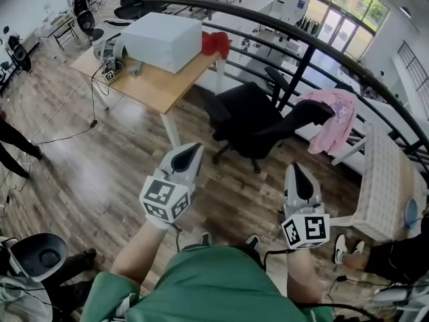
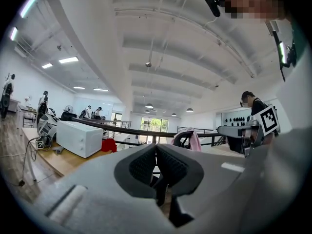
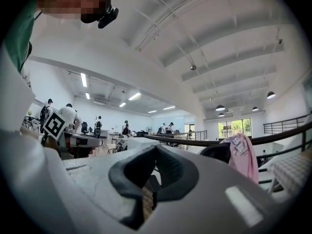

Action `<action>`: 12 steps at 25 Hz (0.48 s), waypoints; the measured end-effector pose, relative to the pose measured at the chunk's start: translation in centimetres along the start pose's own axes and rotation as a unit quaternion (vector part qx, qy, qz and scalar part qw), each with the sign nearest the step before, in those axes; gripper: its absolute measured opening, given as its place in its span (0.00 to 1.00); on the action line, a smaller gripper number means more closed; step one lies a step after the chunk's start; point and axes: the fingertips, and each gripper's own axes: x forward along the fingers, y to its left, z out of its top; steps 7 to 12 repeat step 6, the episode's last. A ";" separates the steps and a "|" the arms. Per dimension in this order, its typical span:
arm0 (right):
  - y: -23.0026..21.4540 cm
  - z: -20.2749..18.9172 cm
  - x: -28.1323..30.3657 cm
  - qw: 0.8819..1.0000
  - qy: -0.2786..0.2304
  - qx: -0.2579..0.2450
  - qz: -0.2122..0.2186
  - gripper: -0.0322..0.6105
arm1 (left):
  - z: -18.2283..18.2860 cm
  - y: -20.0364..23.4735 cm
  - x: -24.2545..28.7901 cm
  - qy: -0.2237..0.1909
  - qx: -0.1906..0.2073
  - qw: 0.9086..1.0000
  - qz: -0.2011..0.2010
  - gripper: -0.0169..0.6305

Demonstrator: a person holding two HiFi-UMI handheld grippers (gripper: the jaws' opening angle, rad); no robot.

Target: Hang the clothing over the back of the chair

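A pink garment [image 1: 335,121] lies draped over the back of a black office chair [image 1: 244,123], which stands by the railing; its sleeve hangs down on the right side. Both grippers are held close to my body, well short of the chair. My left gripper [image 1: 192,151] is shut with nothing in it, and my right gripper [image 1: 295,174] is also shut and empty. In the left gripper view the closed gripper [image 2: 156,151] points level toward the pink garment [image 2: 194,139]. In the right gripper view the closed gripper [image 3: 156,154] has the garment [image 3: 242,154] to its right.
A wooden table [image 1: 155,87] carries a white box [image 1: 164,39] and a red item [image 1: 216,43] left of the chair. A black curved railing [image 1: 303,40] runs behind. A white table [image 1: 383,180] and a person's shoes [image 1: 346,245] are at right. Another chair [image 1: 39,255] sits lower left.
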 end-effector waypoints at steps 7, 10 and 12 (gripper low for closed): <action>2.8 0.5 0.6 1.000 -0.001 -0.007 0.004 0.05 | -0.2 2.0 -1.9 0.001 -0.004 1.000 -0.001 0.05; 2.8 0.5 0.6 1.000 -0.001 -0.007 0.004 0.05 | -0.2 2.0 -1.9 0.001 -0.004 1.000 -0.001 0.05; 2.8 0.5 0.6 1.000 -0.001 -0.007 0.004 0.05 | -0.2 2.0 -1.9 0.001 -0.004 1.000 -0.001 0.05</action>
